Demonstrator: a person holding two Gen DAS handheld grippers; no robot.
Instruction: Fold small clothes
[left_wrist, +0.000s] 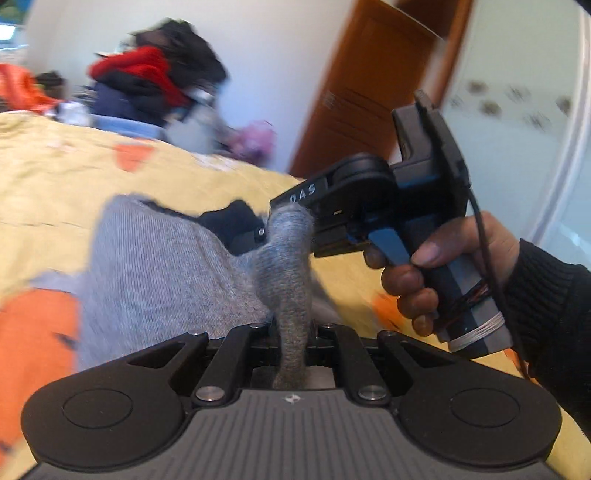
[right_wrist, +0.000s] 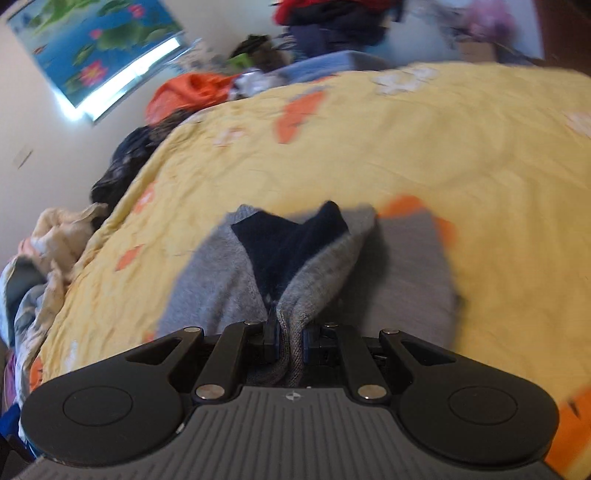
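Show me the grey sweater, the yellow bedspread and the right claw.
grey sweater (left_wrist: 155, 273), left wrist view, flat knit body.
yellow bedspread (right_wrist: 424, 147), right wrist view, bare wrinkled area.
right claw (left_wrist: 291, 221), left wrist view, tips pinching the sweater.

- The sweater is soft grey ribbed knit cloth with a fuzzy nap; its dark blue collar is knit too.
- The bedspread is matt yellow cloth, finely wrinkled.
- The tongs are matt black plastic with shiny metal pins.
- The door is smooth brown wood.
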